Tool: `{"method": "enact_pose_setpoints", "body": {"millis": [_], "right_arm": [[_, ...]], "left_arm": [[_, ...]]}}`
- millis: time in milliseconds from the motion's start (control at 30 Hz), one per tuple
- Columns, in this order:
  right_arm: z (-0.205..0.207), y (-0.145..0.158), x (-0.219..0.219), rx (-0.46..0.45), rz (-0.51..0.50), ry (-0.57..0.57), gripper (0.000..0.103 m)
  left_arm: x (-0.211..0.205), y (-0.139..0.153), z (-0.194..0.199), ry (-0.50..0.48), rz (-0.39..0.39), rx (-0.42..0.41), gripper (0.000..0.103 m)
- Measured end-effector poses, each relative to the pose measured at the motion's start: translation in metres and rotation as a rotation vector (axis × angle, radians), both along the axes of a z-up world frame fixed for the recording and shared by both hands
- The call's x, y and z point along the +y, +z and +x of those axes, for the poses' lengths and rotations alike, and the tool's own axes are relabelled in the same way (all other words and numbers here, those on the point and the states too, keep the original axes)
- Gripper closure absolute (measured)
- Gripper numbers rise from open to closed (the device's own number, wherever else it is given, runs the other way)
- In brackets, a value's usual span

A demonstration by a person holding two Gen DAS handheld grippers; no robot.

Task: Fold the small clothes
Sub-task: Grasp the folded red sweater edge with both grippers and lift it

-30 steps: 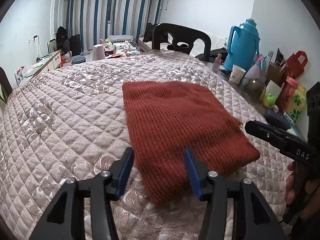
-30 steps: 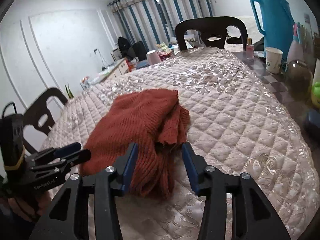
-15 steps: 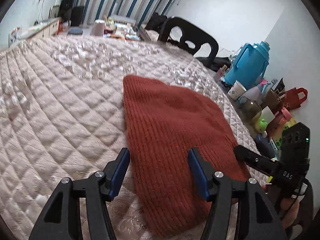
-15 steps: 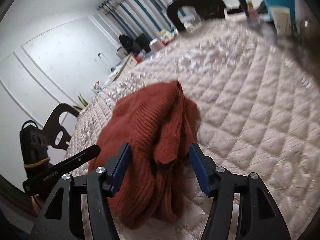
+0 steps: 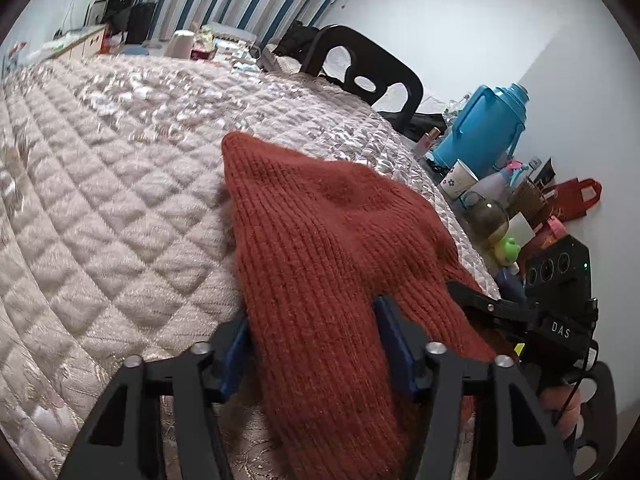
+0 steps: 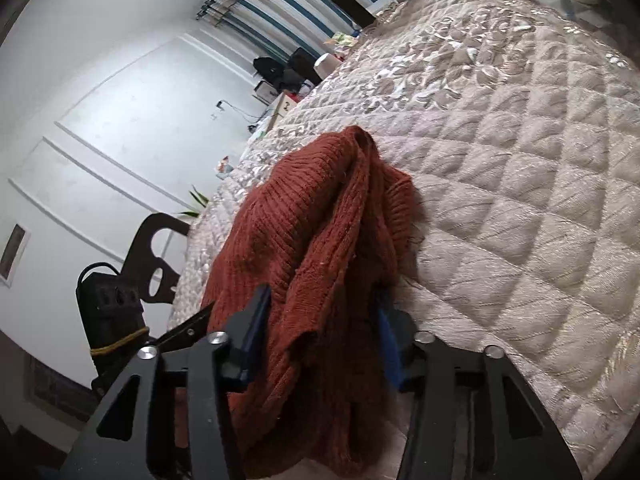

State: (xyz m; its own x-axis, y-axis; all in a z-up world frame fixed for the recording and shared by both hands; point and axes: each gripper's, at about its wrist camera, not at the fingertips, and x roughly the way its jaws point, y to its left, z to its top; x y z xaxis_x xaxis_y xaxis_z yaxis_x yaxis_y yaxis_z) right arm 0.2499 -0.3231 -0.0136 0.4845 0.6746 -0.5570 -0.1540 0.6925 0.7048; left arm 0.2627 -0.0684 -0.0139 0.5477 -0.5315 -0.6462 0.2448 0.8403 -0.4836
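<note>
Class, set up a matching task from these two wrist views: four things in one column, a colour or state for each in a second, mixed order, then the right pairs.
Things
1. knitted garment
2. thermos jug
3. quilted cover
4. chair

Colour or state
A. black, at the far edge of the cover
B. rust red, near edge between the jaws of both grippers
C. blue, upright among the clutter
D. pale beige, diamond stitched, under the garment

Pairs: 1-B, 2-C, 3-D, 4-A
</note>
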Motion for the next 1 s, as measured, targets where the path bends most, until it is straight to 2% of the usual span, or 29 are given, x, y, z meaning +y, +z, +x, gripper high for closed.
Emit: {"method": "enact_pose_setpoints", "body": {"millis": [33, 100, 233, 400, 567, 1000], "right_arm": [[-0.001, 0.003, 0.001, -0.007, -0.001, 0.0, 0.064], [-0.008, 0.01, 0.005, -0.031, -0.018, -0.001, 0.066], [-0.018, 0.023, 0.01, -0.06, -0.006, 0.008, 0.067], [-0.027, 0.044, 0.035, -0.107, 0.004, 0.047, 0.067], [-0.018, 0.051, 0.083, -0.12, 0.02, 0.115, 0.067], [0.025, 0.03, 0.228, -0.096, 0.087, 0.278, 0.066]], "left_arm": [[-0.001, 0.004, -0.002, -0.003, 0.007, -0.009, 0.055], [0.0, 0.011, -0.007, -0.01, 0.02, -0.028, 0.059], [0.007, 0.023, -0.019, -0.015, 0.016, -0.056, 0.06], [0.035, 0.039, -0.028, 0.003, 0.0, -0.083, 0.06], [0.083, 0.051, -0.033, 0.071, 0.022, -0.112, 0.06], [0.224, 0.053, -0.033, 0.244, 0.087, -0.11, 0.06]]}}
